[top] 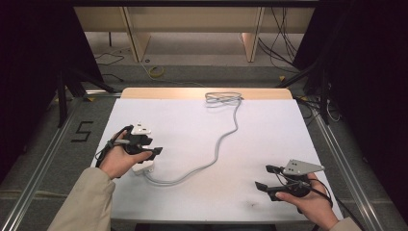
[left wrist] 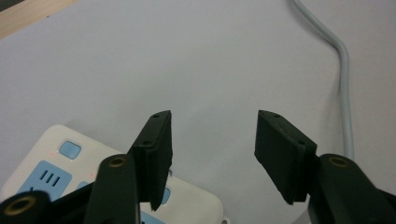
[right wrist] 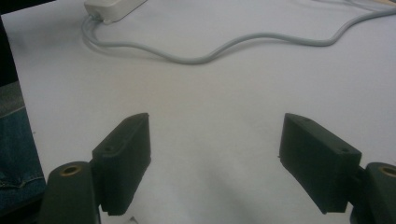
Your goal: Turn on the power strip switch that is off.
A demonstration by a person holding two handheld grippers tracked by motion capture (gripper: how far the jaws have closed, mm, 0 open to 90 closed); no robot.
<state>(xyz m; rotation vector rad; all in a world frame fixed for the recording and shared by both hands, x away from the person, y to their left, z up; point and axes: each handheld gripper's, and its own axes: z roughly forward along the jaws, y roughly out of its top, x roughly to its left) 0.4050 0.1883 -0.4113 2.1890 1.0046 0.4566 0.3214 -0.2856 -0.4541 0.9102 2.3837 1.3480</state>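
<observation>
White table: left claw open above power strip.

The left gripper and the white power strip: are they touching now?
Cannot tell. In the left gripper view the left gripper is open above the power strip; one jaw overlaps it, and no gap shows plainly.

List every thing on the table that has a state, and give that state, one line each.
power strip: lying flat on the white table top, sockets up, nothing plugged in where visible, not gripped
grey cable: loose, winding across the table, bundled at the far edge
left gripper: open, over the power strip, nothing between its jaws
right gripper: open, holding nothing
</observation>
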